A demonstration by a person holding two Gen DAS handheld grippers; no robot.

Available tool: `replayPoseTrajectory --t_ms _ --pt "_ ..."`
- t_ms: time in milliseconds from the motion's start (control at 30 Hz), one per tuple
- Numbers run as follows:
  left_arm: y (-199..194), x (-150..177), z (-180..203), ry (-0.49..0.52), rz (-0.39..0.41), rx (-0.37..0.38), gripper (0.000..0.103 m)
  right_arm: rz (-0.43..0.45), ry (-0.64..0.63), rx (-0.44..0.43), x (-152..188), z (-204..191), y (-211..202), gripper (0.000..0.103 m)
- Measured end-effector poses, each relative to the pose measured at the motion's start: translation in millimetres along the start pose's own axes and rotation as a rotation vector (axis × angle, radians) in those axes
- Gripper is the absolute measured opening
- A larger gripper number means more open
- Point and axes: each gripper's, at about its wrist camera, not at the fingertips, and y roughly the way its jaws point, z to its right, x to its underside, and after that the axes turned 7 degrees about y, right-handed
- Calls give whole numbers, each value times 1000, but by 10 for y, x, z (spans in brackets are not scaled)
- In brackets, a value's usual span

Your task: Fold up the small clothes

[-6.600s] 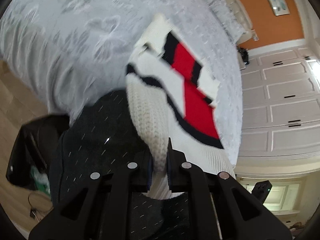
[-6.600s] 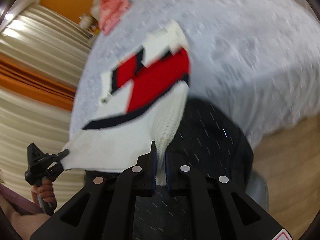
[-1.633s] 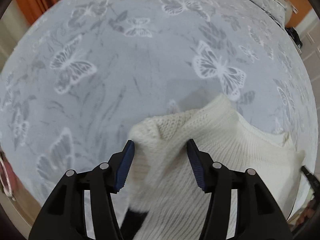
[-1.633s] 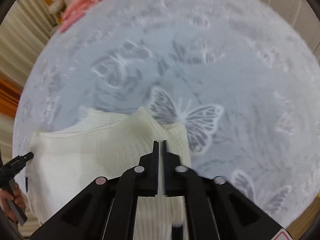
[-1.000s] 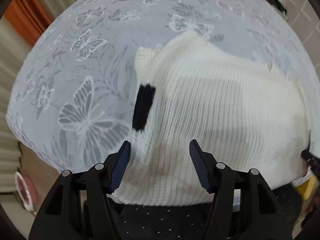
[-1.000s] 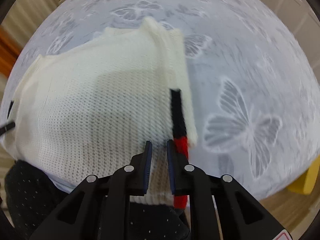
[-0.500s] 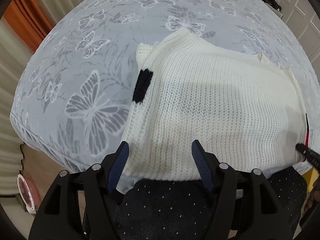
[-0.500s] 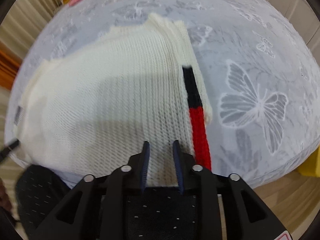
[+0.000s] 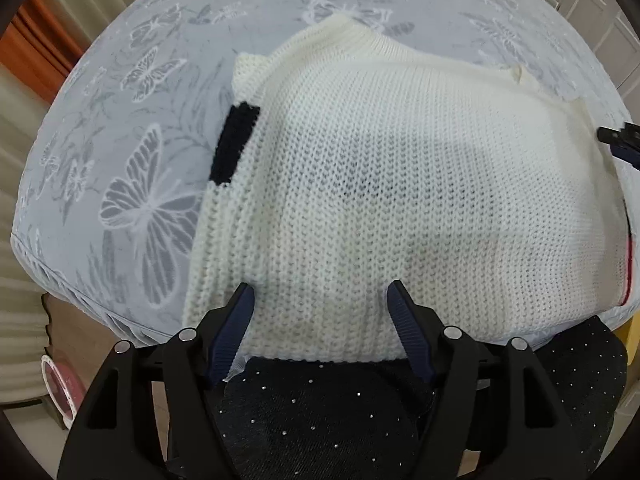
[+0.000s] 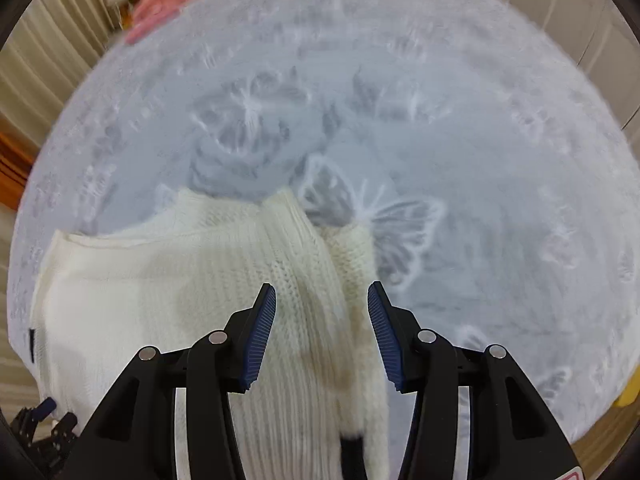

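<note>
Both wrist cameras look steeply down, close over the bed (image 9: 132, 128); both views share the sweater (image 9: 400, 184) (image 10: 168, 280).

Cream sweater (image 9: 400, 184) on butterfly-print bed (image 9: 132, 92)

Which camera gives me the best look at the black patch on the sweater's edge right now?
The left wrist view. There the black patch sits sharp and unobstructed on the left edge of the cream sweater. The right wrist view is blurred and shows only a dark sliver at the bottom, on the sweater's opposite edge.
</note>
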Motion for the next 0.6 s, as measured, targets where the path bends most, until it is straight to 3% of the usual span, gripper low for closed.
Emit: replayPoseTrajectory --t_ms 33,67,100,267,333,400,433,500,533,600 --pt "15 -7 4 1 -4 1 68 -33 6 -6 4 -7 85 38" --pt "38 -19 8 4 -12 -2 69 -24 -5 -27 -7 -29 89 13" --pt "50 -27 7 7 -15 -2 69 -1 -26 -33 -20 -54 35 7" --pt "112 -40 5 25 -30 -6 71 137 -35 -72 -212 -80 -324 7" --pt "147 -34 32 45 -33 -23 73 99 -60 -19 -278 -80 -106 7" --pt "160 -41 52 50 -33 -35 74 8 -71 16 -248 -42 229 8" --pt "155 -41 58 49 -32 -37 74 34 -55 2 -227 -27 220 9" --pt "101 -44 22 23 -24 -10 74 62 -5 -31 -207 -5 49 16" --pt "54 -34 -3 2 -12 12 74 79 22 -50 -166 13 -65 24" --pt "-51 -28 -144 -66 25 65 74 143 36 -71 47 64 -360 32"
